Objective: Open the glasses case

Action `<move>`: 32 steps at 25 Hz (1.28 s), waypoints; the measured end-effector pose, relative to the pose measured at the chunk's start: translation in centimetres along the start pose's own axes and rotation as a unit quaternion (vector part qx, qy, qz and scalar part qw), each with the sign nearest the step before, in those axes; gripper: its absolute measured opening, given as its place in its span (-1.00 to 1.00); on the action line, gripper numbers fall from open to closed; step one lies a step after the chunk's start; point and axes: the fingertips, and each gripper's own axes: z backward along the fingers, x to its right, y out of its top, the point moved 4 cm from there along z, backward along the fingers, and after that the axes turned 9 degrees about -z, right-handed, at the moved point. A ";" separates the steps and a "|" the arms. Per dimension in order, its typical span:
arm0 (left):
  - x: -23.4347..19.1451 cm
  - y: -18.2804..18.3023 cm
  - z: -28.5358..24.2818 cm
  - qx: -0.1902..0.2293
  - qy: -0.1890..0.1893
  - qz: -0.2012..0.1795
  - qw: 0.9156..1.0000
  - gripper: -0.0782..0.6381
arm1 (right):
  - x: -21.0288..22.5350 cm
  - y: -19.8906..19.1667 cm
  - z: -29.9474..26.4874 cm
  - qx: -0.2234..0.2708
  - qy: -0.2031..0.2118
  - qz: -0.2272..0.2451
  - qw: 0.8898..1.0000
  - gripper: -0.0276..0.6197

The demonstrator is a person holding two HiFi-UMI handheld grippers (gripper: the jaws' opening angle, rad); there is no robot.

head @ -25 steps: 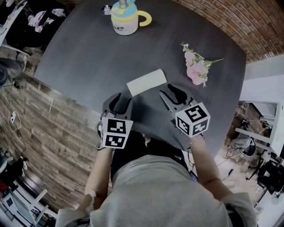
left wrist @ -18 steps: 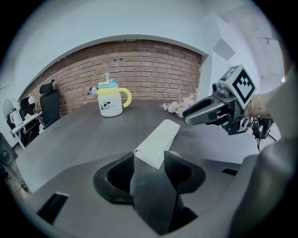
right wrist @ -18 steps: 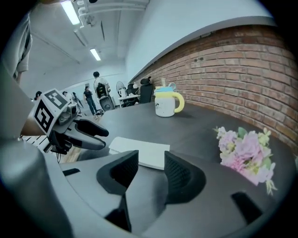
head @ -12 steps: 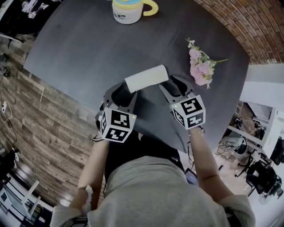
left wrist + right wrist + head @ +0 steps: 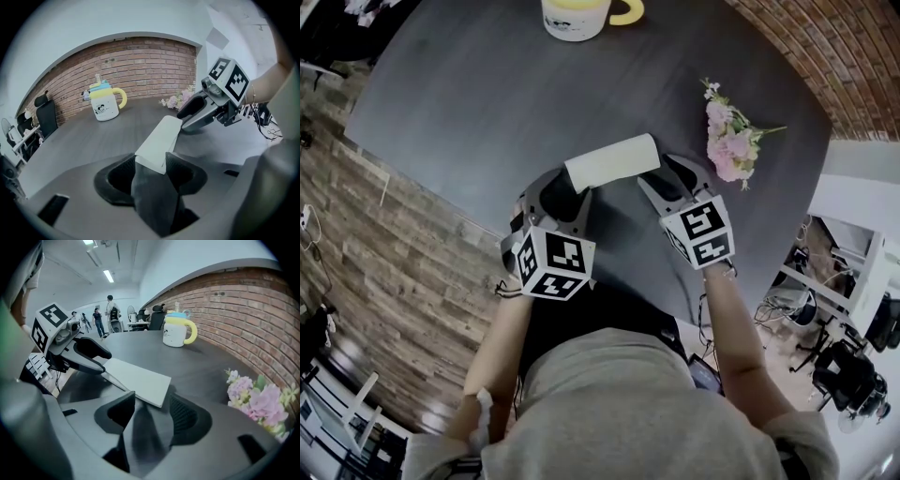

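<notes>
Glasses case (image 5: 612, 161): prob. light, rigid, slick; take by short ends | L gripper (image 5: 562, 194), R gripper (image 5: 667, 180): jaws just opening wider, unclenched, straddle its ends

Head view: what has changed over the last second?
Both grippers moved forward to the glasses case: the left gripper has one end between its jaws, the right gripper the other. Both pairs of jaws have just been opening, and neither grips it. The case still lies closed on the table; mug and flowers unmoved.

Office: brick wall (image 5: 140, 65), black desk chair (image 5: 45, 116), ceiling strip lights (image 5: 108, 275).
</notes>
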 end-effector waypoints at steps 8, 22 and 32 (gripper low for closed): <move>-0.1 0.8 0.4 0.012 0.004 -0.034 0.999 -0.24 | -0.1 0.6 0.3 0.014 0.010 0.005 1.000 -0.29; -3.1 3.1 -0.2 0.058 0.007 -0.021 0.998 -0.61 | 1.1 5.6 -0.6 0.034 0.013 0.053 0.998 -0.45; -6.2 3.1 -2.0 0.054 0.007 0.025 0.998 -0.62 | 3.1 7.6 -3.0 0.028 0.021 0.050 0.998 -0.64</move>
